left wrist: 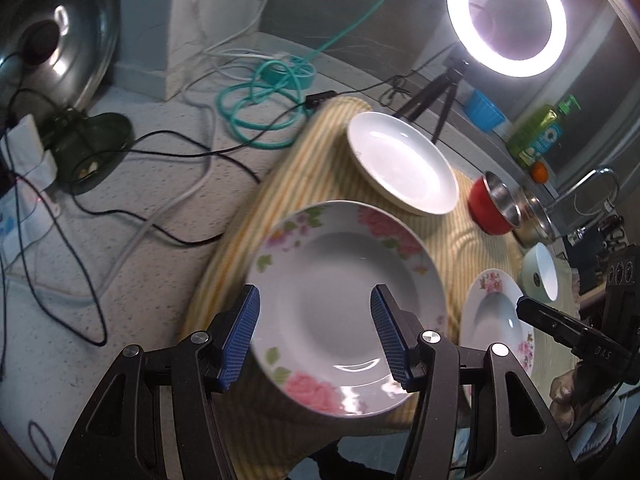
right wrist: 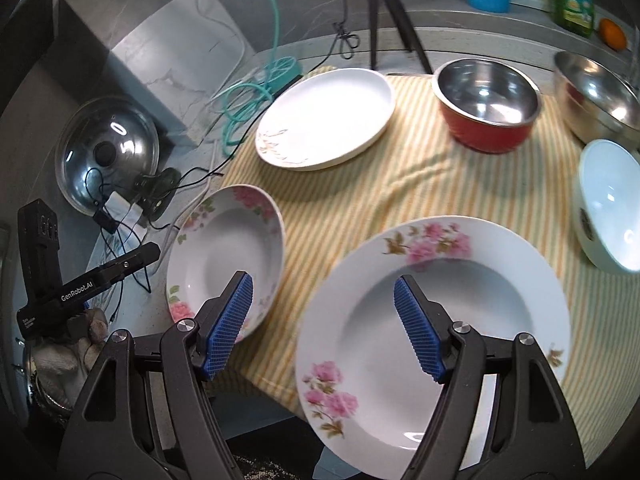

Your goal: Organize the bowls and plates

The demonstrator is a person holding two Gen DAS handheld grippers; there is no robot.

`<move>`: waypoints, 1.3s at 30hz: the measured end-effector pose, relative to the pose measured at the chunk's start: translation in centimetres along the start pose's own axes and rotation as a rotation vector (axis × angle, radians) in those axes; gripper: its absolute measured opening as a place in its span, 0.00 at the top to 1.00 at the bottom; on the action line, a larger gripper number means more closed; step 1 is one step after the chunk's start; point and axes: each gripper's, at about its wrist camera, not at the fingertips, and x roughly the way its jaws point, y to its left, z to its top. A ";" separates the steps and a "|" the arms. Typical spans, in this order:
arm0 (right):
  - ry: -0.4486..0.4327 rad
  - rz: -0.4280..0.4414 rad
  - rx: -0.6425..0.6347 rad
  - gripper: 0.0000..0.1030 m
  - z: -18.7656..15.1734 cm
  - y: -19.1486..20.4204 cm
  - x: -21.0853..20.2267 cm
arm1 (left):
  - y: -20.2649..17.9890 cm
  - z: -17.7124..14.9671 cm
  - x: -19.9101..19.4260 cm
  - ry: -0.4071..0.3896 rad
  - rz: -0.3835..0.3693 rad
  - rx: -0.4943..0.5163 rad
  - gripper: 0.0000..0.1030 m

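In the left wrist view, the left gripper (left wrist: 316, 332) hung about half open and empty over a floral plate (left wrist: 344, 304) at lower centre. In the right wrist view, the right gripper (right wrist: 324, 324) stood wide and empty, straddling the near-left rim of a larger floral plate (right wrist: 460, 320) at lower right. Both plates lay on a yellow striped cloth (right wrist: 352, 204) spread over the speckled bench (left wrist: 132, 216), with a white plate (right wrist: 328, 116) and a red bowl (right wrist: 486, 104) in the upper frame.

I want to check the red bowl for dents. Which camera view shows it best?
The right wrist view shows the red bowl best: it sits whole near the top, its steel inside open to the camera. In the left wrist view the bowl appears small, side-on near the right edge, with another steel bowl close against it.
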 end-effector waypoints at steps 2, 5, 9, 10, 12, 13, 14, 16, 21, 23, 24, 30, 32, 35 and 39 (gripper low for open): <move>0.016 0.012 -0.016 0.26 0.2 0.7 0.9 | 1.0 -0.2 0.2 0.007 0.006 -0.020 0.45; 0.039 0.022 -0.034 0.34 0.5 1.5 2.3 | 1.9 -0.2 0.8 0.021 0.009 -0.041 0.47; 0.077 0.027 -0.042 0.49 0.9 2.0 4.1 | 2.7 0.0 1.5 0.043 -0.007 -0.063 0.54; 0.085 0.026 -0.041 0.50 1.0 2.1 4.5 | 2.8 0.0 1.6 0.046 -0.013 -0.064 0.56; 0.102 0.031 -0.042 0.54 1.1 2.2 5.2 | 2.9 -0.1 1.8 0.054 -0.020 -0.063 0.62; 0.108 0.032 -0.042 0.57 1.2 2.3 5.5 | 2.9 -0.1 2.0 0.058 -0.024 -0.064 0.63; 0.114 0.032 -0.044 0.59 1.3 2.4 5.8 | 2.9 -0.1 2.1 0.063 -0.030 -0.066 0.66; 0.125 0.030 -0.047 0.64 1.4 2.6 6.4 | 2.9 -0.1 2.4 0.070 -0.036 -0.068 0.68; 0.152 0.025 -0.043 0.69 1.6 2.5 7.6 | 3.2 0.0 3.0 0.085 -0.043 -0.078 0.73; 0.162 0.030 -0.037 0.74 1.7 2.3 7.9 | 3.3 0.0 3.2 0.090 -0.044 -0.084 0.75; 0.167 0.035 -0.033 0.76 1.8 2.3 8.1 | 3.4 0.0 3.3 0.094 -0.047 -0.087 0.76; 0.186 0.049 -0.023 0.79 2.0 2.2 9.0 | 3.6 0.1 3.7 0.105 -0.047 -0.088 0.79; 0.194 0.052 -0.021 0.85 2.0 2.4 9.4 | 3.7 0.1 3.9 0.111 -0.047 -0.092 0.81; 0.196 0.058 -0.025 0.88 2.0 2.6 9.5 | 3.6 0.1 4.1 0.115 -0.044 -0.088 0.81; 0.194 0.050 -0.023 0.88 2.0 2.6 9.5 | 3.5 0.2 4.1 0.117 -0.042 -0.087 0.81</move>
